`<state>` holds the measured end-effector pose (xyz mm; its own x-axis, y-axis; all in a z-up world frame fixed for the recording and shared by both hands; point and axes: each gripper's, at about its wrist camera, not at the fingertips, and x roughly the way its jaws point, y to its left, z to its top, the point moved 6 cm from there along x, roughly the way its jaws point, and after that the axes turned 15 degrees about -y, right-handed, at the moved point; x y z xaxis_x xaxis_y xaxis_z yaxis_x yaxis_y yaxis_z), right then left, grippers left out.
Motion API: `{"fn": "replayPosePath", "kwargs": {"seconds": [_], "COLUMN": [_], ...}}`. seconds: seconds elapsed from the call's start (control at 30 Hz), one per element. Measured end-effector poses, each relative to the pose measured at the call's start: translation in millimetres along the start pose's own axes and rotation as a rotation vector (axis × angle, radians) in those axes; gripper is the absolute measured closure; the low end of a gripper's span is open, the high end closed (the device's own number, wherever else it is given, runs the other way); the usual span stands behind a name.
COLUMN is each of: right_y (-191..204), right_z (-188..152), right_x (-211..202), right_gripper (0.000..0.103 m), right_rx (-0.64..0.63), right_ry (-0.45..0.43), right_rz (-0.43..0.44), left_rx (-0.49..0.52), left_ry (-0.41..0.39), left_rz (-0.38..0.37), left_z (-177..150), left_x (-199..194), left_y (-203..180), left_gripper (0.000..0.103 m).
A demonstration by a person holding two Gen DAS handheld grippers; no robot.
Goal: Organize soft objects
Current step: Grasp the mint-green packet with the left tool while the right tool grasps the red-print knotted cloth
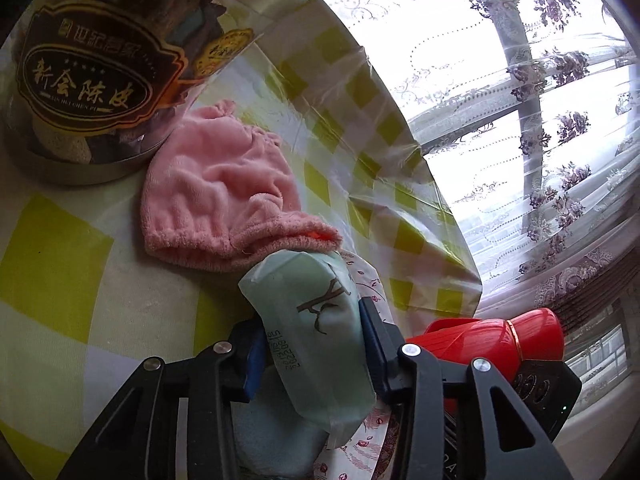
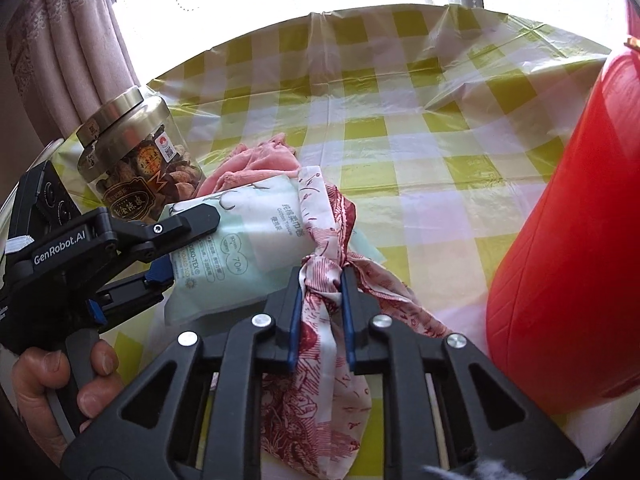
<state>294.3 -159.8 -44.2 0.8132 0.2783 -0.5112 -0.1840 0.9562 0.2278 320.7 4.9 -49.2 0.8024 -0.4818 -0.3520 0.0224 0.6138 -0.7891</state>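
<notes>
On the checked worktop (image 2: 400, 120), the left hand-held gripper (image 1: 316, 344) clamps a tissue pack (image 1: 308, 320); the right hand-held gripper (image 2: 323, 280) pinches a red-patterned cloth (image 2: 320, 312) just beside it. Lifting slowly should prevent slipping.

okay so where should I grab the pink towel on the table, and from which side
Take the pink towel at its thick ribbed hem, which stands up in a graspable ridge. Probably come from above on the open tablecloth side, since the jar and tissue pack crowd the other sides.
</notes>
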Motion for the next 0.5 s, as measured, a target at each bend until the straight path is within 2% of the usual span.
{"fn": "replayPosePath", "kwargs": {"seconds": [0.27,0.37,0.5], "right_y": [6,8,10], "right_z": [6,3,-3], "right_x": [-30,-37,-43], "right_gripper": [0.083,0.083,0.083], "right_rx": [-0.053,-0.065,-0.089], "right_ry": [-0.062,-0.059,-0.047], "right_rz": [-0.010,-0.014,-0.032], "left_rx": [-0.003,0.019,0.015], "left_ry": [-0.073,-0.104,-0.103], "left_rz": [-0.101,-0.116,-0.108], "left_z": [10,13,8], "left_x": [-17,-26,-32], "left_y": [-18,-25,-24], "left_gripper": [0.061,0.061,0.061]}}
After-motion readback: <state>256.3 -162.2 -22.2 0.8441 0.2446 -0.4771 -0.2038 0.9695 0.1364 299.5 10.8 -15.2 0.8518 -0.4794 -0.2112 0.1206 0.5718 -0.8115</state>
